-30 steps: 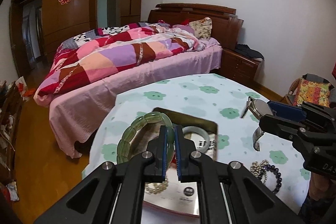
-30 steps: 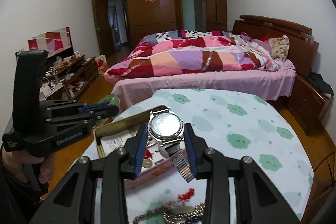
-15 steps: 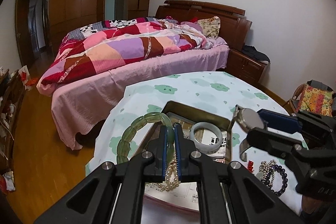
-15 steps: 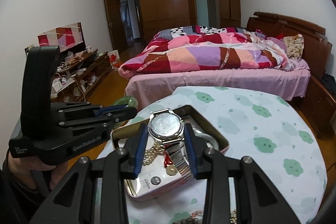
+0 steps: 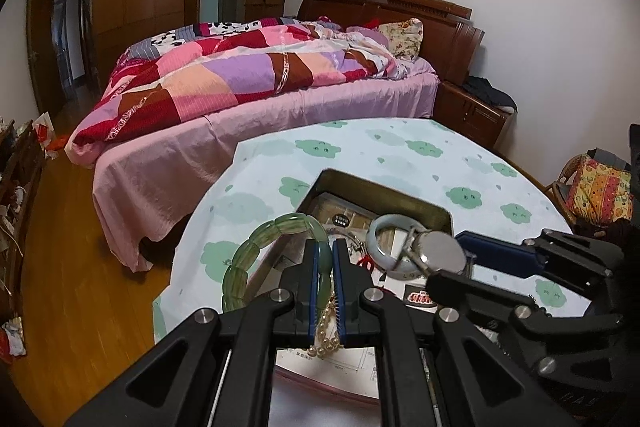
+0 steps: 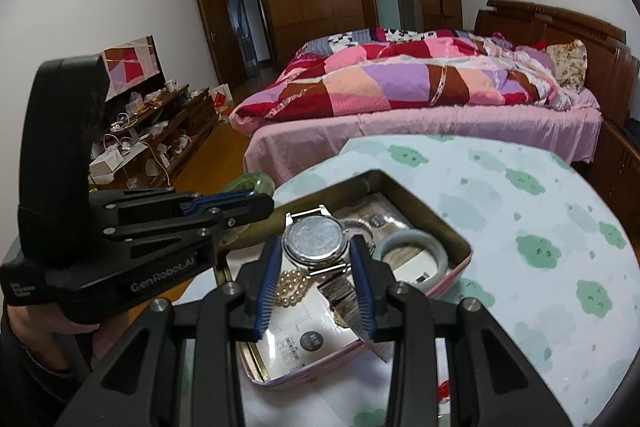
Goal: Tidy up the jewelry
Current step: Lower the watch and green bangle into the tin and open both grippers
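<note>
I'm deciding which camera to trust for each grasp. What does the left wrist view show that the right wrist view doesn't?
Only the left wrist view shows the left gripper shut on the green beaded bracelet, whose loop hangs out over the tin's left edge. Only the right wrist view shows the watch face-on, clamped in the right gripper above the tin, plus the cluttered wooden shelf. Both show the pale jade bangle and the pearls in the tin, and the bed behind.

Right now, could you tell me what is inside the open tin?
Inside the tin lie a pale jade bangle, a pearl strand and printed paper. The watch in the right gripper covers the rest.
</note>
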Motion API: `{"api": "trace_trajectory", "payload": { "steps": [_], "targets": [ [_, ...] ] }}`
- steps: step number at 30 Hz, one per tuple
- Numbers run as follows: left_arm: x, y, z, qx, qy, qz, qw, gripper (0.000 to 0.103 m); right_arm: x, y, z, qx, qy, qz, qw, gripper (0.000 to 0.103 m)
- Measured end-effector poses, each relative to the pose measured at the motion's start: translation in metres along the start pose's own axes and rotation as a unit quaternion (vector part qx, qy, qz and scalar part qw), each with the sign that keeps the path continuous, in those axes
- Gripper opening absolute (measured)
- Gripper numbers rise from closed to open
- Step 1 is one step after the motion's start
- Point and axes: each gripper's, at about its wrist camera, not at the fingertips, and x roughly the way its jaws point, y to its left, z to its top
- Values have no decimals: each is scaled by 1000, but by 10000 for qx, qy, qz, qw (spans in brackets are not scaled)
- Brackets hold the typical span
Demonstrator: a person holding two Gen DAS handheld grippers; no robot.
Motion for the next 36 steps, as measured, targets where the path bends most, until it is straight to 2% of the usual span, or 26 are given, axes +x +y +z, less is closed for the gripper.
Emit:
{"api": "trace_trajectory", "payload": {
  "steps": [13, 27, 32, 33, 35, 36],
  "targets": [
    [18, 1, -10, 62, 360, -114, 9993, 6, 37, 0, -20, -20, 589, 102, 9982, 37],
    [14, 5, -8, 1, 324, -157, 9994, 6, 65, 20, -22, -287, 985, 434, 9938, 37],
    [18, 7, -9, -21, 372, -217, 9991, 6, 68, 18, -26, -274, 1069, 372, 9932, 38],
    [19, 6, -10, -19, 387, -233, 9990, 6, 66, 18, -26, -318, 1043, 335, 9935, 39],
    [20, 6, -10, -17, 410, -257, 9988, 6, 57, 17, -28, -420, 968, 252, 9941, 59],
    [21, 6, -10, -11, 417, -261, 9988, 6, 51, 15, -29, -435, 933, 236, 9944, 64]
  ]
}}
